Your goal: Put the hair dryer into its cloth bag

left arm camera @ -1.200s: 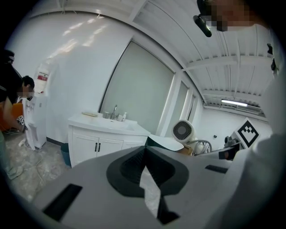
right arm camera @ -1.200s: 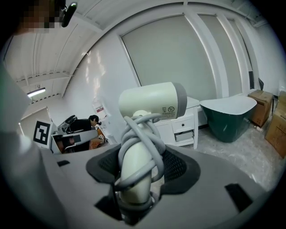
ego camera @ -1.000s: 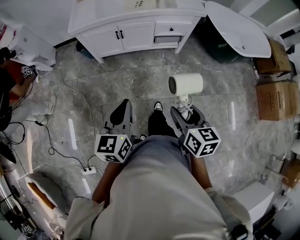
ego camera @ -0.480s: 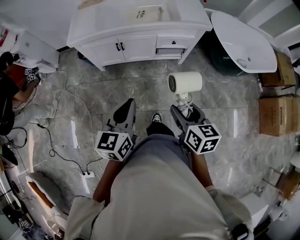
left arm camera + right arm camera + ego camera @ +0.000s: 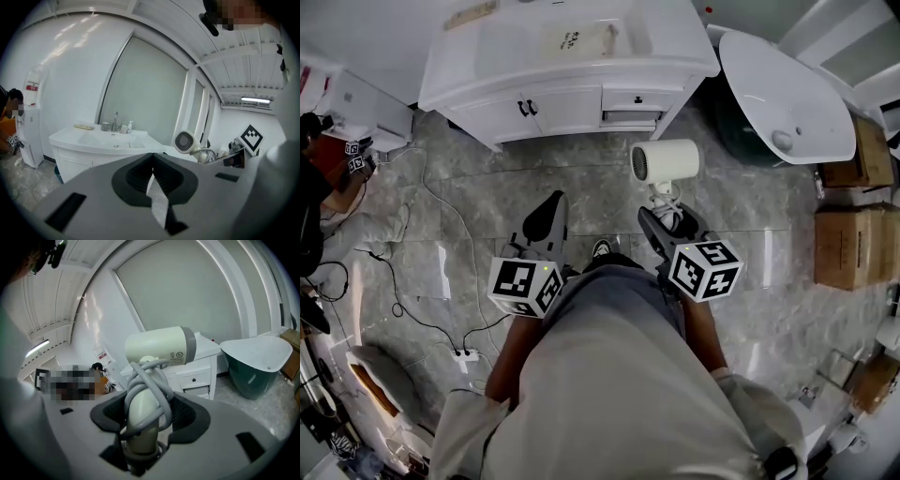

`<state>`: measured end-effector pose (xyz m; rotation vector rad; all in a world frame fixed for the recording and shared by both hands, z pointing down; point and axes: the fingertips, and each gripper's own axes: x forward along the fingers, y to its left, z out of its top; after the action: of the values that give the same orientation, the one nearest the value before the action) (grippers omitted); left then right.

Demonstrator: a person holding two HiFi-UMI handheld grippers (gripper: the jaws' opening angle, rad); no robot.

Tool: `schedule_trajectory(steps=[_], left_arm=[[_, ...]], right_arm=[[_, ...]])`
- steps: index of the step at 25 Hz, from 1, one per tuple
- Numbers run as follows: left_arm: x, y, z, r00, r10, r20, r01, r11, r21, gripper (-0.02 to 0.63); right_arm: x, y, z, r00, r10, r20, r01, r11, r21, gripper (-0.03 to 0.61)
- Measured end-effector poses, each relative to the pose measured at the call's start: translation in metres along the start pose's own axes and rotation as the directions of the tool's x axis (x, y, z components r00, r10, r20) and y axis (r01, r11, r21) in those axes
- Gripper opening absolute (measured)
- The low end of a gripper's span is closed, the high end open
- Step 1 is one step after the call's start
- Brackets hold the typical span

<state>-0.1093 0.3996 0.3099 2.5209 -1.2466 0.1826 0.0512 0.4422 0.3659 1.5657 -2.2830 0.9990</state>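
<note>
A cream hair dryer (image 5: 666,161) with its grey cord wound round the handle is held upright over the grey tiled floor. My right gripper (image 5: 661,220) is shut on that handle, and in the right gripper view the dryer (image 5: 159,347) rises from between the jaws of the gripper (image 5: 143,413). My left gripper (image 5: 546,211) is shut, with nothing in it. In the left gripper view its jaws (image 5: 152,159) meet, and the dryer (image 5: 184,141) shows to the right. A pale flat item with print (image 5: 581,39) lies on the vanity top; I cannot tell whether it is the cloth bag.
A white vanity cabinet (image 5: 562,98) with a sink stands straight ahead. A white tub with a dark green outside (image 5: 787,94) is at the right, cardboard boxes (image 5: 848,248) beyond it. Cables and a power strip (image 5: 464,354) lie on the floor at left, where a person (image 5: 311,187) crouches.
Both grippers and the dryer have been carried forward towards the vanity, which now sits lower and nearer in the head view. The grip on the dryer is unchanged.
</note>
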Motion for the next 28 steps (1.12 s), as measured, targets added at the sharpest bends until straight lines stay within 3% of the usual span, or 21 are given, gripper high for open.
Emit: schedule_trajectory(steps=[7,16,28], left_arm=[[0.013,0.01,-0.007,0.999,0.043,-0.021,-0.044,0.998,-0.042,0.0],[0.042,0.004,-0.014,0.999,-0.006,-0.049,0.004,0.999,-0.046,0.0],[0.103,0.037,0.017,0.998,-0.04,-0.053,0.038,0.998,-0.05,0.0]], right_arm=[[0.007,-0.019,0.002,0.999,0.025,-0.031,-0.025,1.0,0.015,0.25],[0.022,-0.033,0.01,0.999,0.014,-0.041,-0.013,0.999,0.031,0.25],[0.072,-0.05,0.062,1.0,0.01,-0.028,-0.009,0.999,0.035,0.25]])
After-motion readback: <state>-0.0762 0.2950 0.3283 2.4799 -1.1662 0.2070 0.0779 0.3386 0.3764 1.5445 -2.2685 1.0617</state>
